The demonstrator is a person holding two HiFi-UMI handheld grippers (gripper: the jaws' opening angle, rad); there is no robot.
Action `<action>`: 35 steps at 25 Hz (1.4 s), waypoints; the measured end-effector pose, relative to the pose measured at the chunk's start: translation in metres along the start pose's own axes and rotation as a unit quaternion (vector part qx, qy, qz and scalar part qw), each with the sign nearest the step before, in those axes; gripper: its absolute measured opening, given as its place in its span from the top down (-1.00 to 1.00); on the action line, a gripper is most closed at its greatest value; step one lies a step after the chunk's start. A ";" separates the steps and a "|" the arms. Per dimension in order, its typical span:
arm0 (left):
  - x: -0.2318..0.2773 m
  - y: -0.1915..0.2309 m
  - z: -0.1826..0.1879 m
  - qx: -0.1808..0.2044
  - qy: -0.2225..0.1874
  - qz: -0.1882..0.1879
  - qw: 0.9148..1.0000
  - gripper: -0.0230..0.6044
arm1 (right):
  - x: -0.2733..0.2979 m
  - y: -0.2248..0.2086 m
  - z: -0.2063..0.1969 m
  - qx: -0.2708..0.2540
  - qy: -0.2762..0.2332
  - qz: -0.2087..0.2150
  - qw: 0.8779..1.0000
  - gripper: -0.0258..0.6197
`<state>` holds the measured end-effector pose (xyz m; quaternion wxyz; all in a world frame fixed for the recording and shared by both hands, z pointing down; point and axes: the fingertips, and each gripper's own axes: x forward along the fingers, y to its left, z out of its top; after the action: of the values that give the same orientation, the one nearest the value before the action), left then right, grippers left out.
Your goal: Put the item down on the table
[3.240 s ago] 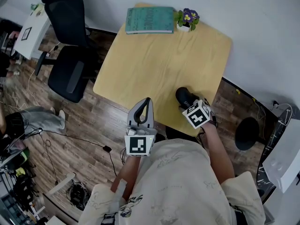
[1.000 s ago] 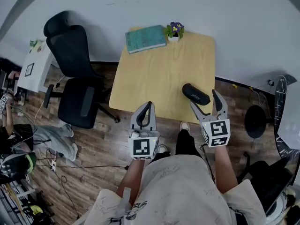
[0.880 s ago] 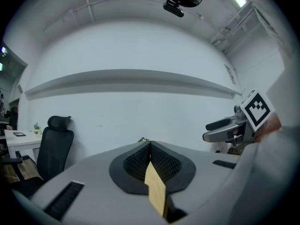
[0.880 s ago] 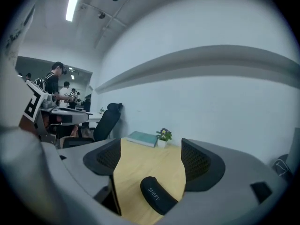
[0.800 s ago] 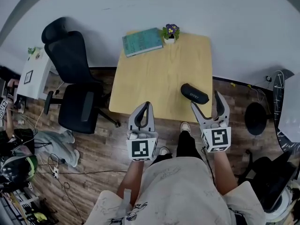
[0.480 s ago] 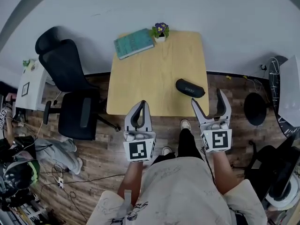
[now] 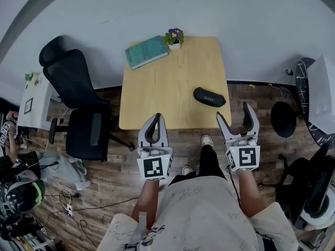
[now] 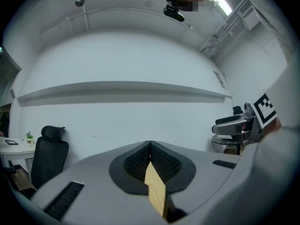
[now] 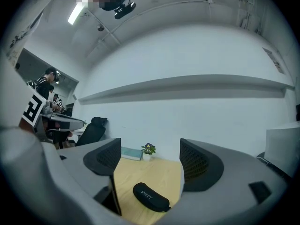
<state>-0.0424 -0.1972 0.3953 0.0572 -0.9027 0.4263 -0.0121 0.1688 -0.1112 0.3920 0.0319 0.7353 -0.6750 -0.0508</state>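
Note:
A black glasses case (image 7: 209, 97) lies on the right side of the light wooden table (image 7: 162, 93), near its front edge. It also shows in the right gripper view, where the glasses case (image 9: 151, 197) rests on the table (image 9: 154, 175) between and beyond my jaws. My right gripper (image 7: 236, 120) is open and empty, held off the table's front right corner over the floor. My left gripper (image 7: 152, 126) is shut with nothing in it, its tips at the table's front edge. In the left gripper view the left gripper (image 8: 150, 146) has its pads pressed together.
A teal book (image 7: 146, 51) and a small potted plant with purple flowers (image 7: 174, 37) sit at the table's far edge. A black office chair (image 7: 78, 103) stands left of the table. A black round stool (image 7: 282, 119) is at the right. Cables lie on the wooden floor.
My right gripper has let go of the glasses case, opened and drawn back off the table. The case stays on the table. I have stepped back; the left gripper stays shut.

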 end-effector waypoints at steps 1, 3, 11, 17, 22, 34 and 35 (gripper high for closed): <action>-0.001 0.001 0.000 -0.001 -0.001 0.000 1.000 0.90 | -0.001 0.000 0.001 0.000 -0.001 0.000 1.000 -0.33; -0.002 0.001 0.001 0.000 0.000 0.001 1.000 0.90 | -0.001 0.000 0.002 0.000 0.000 -0.002 1.000 -0.33; -0.005 -0.002 0.003 -0.004 -0.002 0.002 1.000 0.90 | -0.008 0.000 0.007 -0.001 -0.011 0.005 1.000 0.05; -0.008 -0.004 0.003 -0.003 -0.003 0.000 1.000 0.90 | -0.009 0.001 0.004 0.006 -0.005 -0.001 1.000 0.77; -0.011 -0.004 0.003 -0.003 -0.003 0.002 1.000 0.90 | -0.009 0.004 -0.004 -0.006 0.025 0.000 1.000 0.87; -0.014 0.006 0.000 -0.004 0.001 0.009 1.000 0.90 | -0.005 0.009 -0.002 -0.009 0.028 0.011 1.000 0.87; -0.013 0.005 0.000 -0.005 0.001 0.008 1.000 0.90 | -0.005 0.009 -0.001 -0.010 0.028 0.012 0.999 0.87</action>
<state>-0.0548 -0.1904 0.3950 0.0526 -0.8995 0.4336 -0.0104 0.1597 -0.1071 0.3946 0.0588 0.7277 -0.6824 -0.0366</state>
